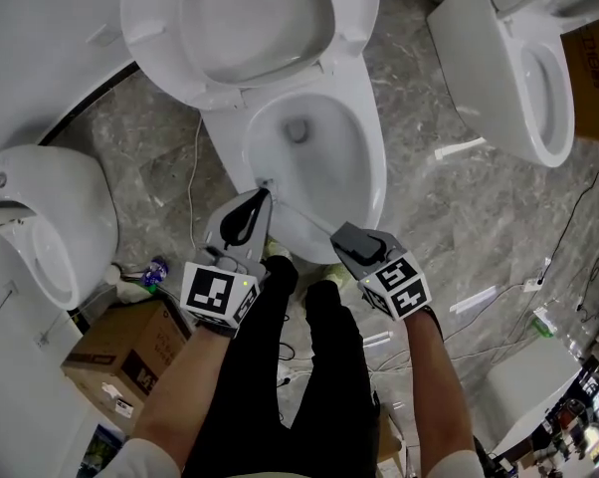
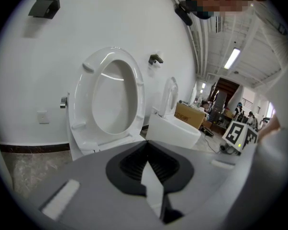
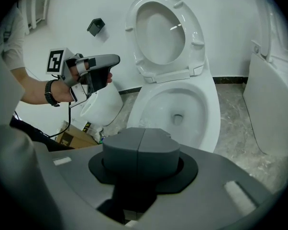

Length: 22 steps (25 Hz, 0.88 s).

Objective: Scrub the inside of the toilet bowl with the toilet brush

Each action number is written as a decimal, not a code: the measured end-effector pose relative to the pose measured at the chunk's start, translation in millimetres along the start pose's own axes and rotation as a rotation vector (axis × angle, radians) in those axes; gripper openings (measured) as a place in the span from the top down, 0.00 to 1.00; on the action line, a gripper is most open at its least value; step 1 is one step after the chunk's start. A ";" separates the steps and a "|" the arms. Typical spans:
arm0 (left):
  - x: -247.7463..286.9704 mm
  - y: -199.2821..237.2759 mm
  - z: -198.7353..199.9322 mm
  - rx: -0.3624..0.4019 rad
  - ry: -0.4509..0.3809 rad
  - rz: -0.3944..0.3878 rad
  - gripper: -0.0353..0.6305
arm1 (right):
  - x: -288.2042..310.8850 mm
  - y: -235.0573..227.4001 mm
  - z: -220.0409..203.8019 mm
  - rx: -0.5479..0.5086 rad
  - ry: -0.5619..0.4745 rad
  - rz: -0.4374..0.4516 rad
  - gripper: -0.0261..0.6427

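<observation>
head view: the open toilet bowl (image 1: 309, 152) sits far centre. the left gripper (image 1: 263, 189) reaches its near rim, pinching a thin white rod (image 1: 299, 212) that slants right towards the right gripper (image 1: 339, 235). print on the cardboard box (image 1: 120, 352), near left, is unreadable.

left gripper view: its pads clamp a white sliver (image 2: 151, 181).

right gripper view: jaws pressed together, empty, facing the bowl (image 3: 175, 109).

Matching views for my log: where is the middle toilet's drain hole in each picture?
Head view: drain hole, upper centre.
Left gripper view: not in it.
Right gripper view: centre, slightly right and low.
Shared landmark: the raised seat, seen in all three views.
</observation>
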State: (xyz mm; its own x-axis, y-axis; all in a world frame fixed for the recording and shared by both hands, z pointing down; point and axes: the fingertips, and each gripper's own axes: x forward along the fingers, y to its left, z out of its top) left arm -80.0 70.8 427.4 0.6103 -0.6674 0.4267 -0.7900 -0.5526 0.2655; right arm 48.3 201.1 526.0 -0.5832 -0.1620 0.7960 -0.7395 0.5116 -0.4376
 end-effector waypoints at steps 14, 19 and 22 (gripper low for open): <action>8.3 -29.4 -9.7 -0.006 0.035 -0.040 0.94 | -33.6 3.7 -29.0 -0.052 0.093 0.027 0.72; 14.7 -41.3 -13.0 0.006 0.044 -0.065 0.94 | -44.8 0.3 -36.5 -0.086 0.134 0.029 0.72; 18.8 -52.0 -17.0 0.007 0.050 -0.082 0.94 | -52.9 -1.6 -42.8 -0.102 0.155 0.026 0.72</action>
State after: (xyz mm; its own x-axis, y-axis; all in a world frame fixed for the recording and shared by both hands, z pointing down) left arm -28.5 95.5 436.3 0.6693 -0.5939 0.4465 -0.7368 -0.6083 0.2952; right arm 94.7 245.0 502.5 -0.5367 -0.0197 0.8436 -0.6827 0.5977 -0.4203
